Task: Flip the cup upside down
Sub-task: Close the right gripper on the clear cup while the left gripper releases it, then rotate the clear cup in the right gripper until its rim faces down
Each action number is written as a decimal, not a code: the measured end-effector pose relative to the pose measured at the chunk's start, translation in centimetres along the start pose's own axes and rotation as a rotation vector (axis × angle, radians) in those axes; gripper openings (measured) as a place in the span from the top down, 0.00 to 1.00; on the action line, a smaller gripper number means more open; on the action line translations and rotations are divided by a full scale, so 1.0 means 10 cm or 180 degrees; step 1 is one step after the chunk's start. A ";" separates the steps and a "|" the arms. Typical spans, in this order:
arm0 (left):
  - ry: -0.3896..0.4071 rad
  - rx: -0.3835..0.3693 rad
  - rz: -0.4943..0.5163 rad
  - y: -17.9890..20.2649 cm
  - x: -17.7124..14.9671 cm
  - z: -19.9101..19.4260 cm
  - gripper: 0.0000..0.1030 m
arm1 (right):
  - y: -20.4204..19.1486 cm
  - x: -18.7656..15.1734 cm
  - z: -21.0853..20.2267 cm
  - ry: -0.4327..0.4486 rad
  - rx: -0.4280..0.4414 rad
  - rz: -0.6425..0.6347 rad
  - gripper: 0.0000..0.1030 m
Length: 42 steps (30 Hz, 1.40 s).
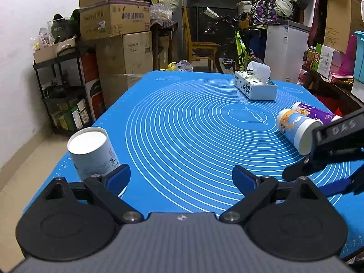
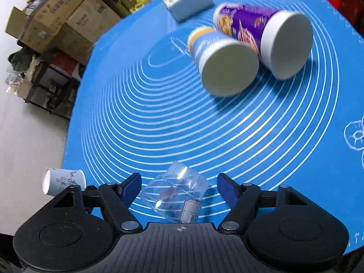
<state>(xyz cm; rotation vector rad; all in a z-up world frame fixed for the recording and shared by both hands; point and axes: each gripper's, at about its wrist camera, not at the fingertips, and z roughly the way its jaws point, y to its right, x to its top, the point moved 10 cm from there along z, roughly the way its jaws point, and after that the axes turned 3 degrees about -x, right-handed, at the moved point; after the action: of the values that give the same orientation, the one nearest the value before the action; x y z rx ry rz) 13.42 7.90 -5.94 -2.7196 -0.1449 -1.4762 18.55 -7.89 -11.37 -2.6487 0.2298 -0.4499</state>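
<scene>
A cluttered storeroom surrounds the blue mat (image 1: 182, 122). Three paper cups already stand inverted on it. The clear cup (image 2: 175, 195) sits between the right gripper (image 2: 178, 188)'s spread fingers, ungrasped; its orientation is unclear. The left gripper (image 1: 180, 177) is released and empty

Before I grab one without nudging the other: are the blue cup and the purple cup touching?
Touching, it seems: in the right wrist view the blue cup overlaps the purple cup with no mat between their sides, though motion blur softens the edge.

Left view looks low and level across the counter (image 1: 182, 118); right view is tilted, close above it (image 2: 159, 113); both share the lying cups beyond the jaws.
</scene>
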 end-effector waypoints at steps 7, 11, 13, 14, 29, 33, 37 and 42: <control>-0.0038 -0.0022 -0.0059 -0.02 -0.03 0.05 0.07 | 0.00 -0.05 0.07 -0.0091 0.0124 0.0152 0.36; -0.0071 -0.0030 -0.0097 -0.04 -0.05 0.06 0.07 | 0.01 -0.04 0.04 -0.0073 0.0150 0.0183 0.38; -0.0079 -0.0038 -0.0119 -0.05 -0.06 0.06 0.07 | 0.05 -0.05 0.00 -0.0037 0.0175 0.0163 0.39; -0.0079 -0.0042 -0.0128 -0.05 -0.05 0.06 0.07 | 0.05 -0.05 -0.01 -0.0011 0.0179 0.0140 0.39; -0.0130 -0.0079 -0.0151 0.00 -0.09 0.08 0.07 | 0.16 0.19 -0.37 0.1441 -0.0286 -0.0877 0.51; -0.0152 -0.0077 -0.0148 0.01 -0.11 0.09 0.07 | 0.13 0.09 -0.45 0.1858 -0.0450 -0.1408 0.53; -0.0182 -0.0090 -0.0110 0.05 -0.16 0.10 0.07 | 0.11 -0.04 -0.53 0.1953 -0.0399 -0.1569 0.53; -0.0188 -0.0116 -0.0099 0.09 -0.19 0.10 0.07 | 0.06 -0.24 -0.59 0.2171 -0.0443 -0.1897 0.53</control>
<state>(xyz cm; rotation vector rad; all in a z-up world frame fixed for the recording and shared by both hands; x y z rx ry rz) 13.33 6.95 -8.03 -2.8037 -0.1649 -1.4203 14.23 -10.23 -7.28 -2.5568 -0.3559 -1.5723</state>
